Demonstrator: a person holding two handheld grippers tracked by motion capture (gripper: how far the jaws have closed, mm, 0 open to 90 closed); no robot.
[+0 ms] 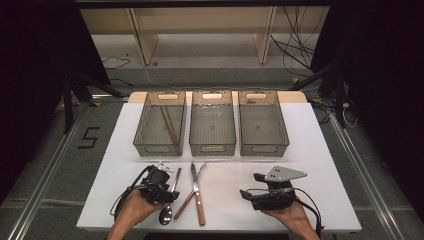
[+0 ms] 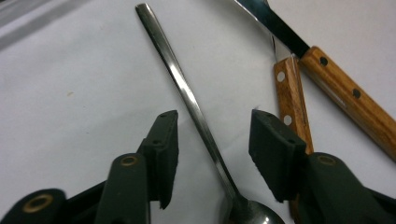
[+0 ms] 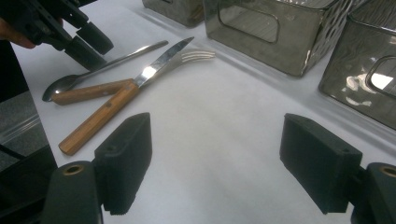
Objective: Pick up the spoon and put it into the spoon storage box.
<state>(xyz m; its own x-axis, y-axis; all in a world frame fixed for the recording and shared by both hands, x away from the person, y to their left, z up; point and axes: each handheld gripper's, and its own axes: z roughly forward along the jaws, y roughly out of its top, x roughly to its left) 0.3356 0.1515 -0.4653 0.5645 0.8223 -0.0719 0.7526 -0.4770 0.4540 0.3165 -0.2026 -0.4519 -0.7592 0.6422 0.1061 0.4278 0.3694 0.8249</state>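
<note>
Reaching for the spoon (image 2: 196,109) with the left tongs (image 2: 212,140).
It lies on the white counter (image 1: 235,200) beside a knife (image 1: 196,192) and fork (image 1: 192,187); pads sit on both sides, not touching it. Right tongs (image 3: 215,158) are wide open, holding nothing.

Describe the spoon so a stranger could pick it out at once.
On the white table, in front of the three grey bins, cutlery lies by the left gripper. The spoon lies between its open jaws: all metal, slim-handled, unlike the wooden-handled knife and fork beside it.
</note>
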